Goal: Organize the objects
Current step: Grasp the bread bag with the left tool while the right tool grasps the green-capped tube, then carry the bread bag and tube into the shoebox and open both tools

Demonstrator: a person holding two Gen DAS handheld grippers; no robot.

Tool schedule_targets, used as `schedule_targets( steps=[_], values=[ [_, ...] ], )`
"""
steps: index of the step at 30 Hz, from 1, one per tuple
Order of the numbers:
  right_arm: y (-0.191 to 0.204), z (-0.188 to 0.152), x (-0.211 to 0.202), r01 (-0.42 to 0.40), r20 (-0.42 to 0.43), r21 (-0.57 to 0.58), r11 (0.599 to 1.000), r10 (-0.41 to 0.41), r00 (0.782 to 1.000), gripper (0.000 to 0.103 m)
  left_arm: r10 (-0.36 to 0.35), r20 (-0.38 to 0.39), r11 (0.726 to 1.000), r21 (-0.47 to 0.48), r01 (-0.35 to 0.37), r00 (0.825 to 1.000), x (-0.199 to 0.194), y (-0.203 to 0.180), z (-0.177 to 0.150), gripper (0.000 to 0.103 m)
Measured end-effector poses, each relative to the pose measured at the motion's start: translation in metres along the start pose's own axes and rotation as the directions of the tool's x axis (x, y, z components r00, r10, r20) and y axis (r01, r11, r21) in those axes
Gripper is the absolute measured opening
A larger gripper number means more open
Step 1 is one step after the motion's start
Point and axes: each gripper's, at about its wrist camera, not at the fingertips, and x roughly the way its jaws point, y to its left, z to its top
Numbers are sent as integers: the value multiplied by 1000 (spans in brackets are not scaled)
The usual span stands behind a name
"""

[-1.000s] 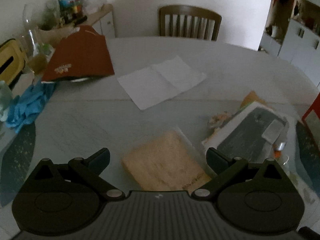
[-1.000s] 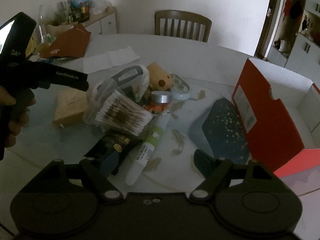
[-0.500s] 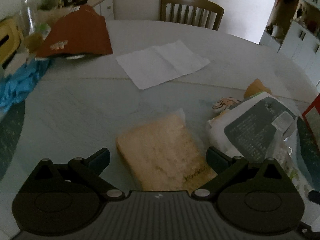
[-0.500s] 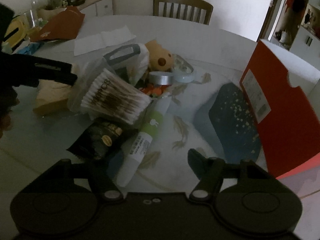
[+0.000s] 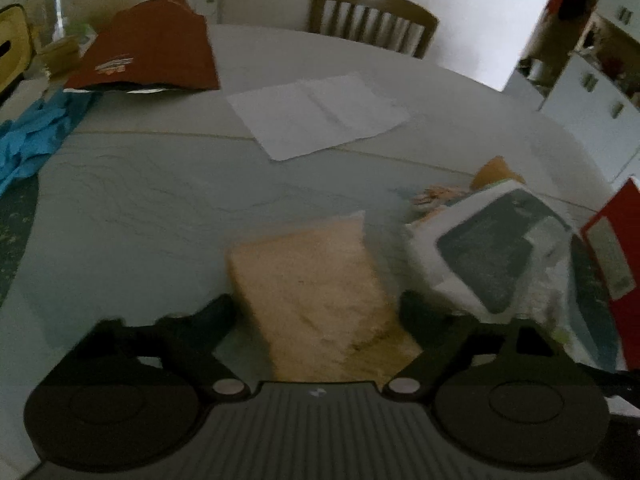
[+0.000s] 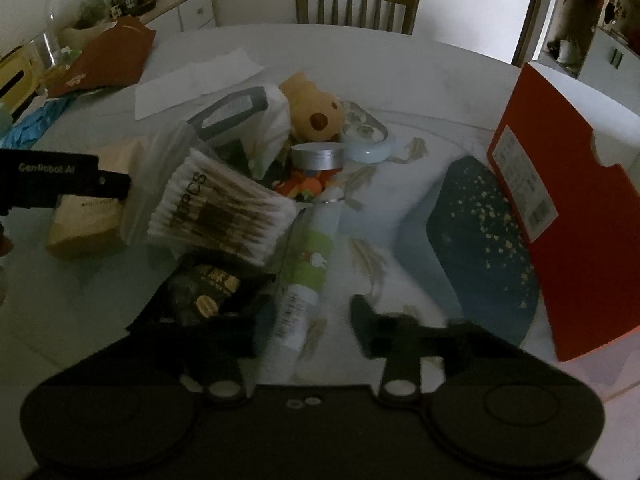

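Beige tissue pack (image 5: 316, 292) lies between the closing left gripper (image 5: 316, 312), its fingers flanking it, contact uncertain. Right gripper (image 6: 304, 320), angled down at the table (image 6: 400, 80), has been closing around the green-labelled tube (image 6: 306, 276); grip not clear.

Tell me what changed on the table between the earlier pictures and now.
Both grippers have just been closing. The left gripper moved in over the tan packet, which now lies between its jaws. The right gripper narrowed around the green-and-white tube; actual contact is unclear. The cotton swabs, plush toy and red box stayed put.
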Motion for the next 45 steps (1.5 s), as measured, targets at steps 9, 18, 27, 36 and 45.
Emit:
schedule_targets(
  steps=[9,18,27,36,45],
  values=[
    [-9,-3,-11,4,8,53,999,-5,1000,16,-12,3,1000,16,12,1000,-11,-1,-9,76],
    [-31,-12,-47,-24,62,143,989,15,998,16,-49,-2,999,-5,49,999,-27,9,-25,65],
    [-46,-24,-81,-27,113,193,981,5,994,16,-70,12,997,12,70,997,-45,14,-38,56],
    [-56,-28,-109,-4,151,219,976,-29,988,16,-124,9,992,3,124,992,-61,16,-45,54],
    [-79,-24,-141,9,204,249,968,-62,977,16,-228,48,973,43,226,972,-100,-9,-29,54]
  ],
)
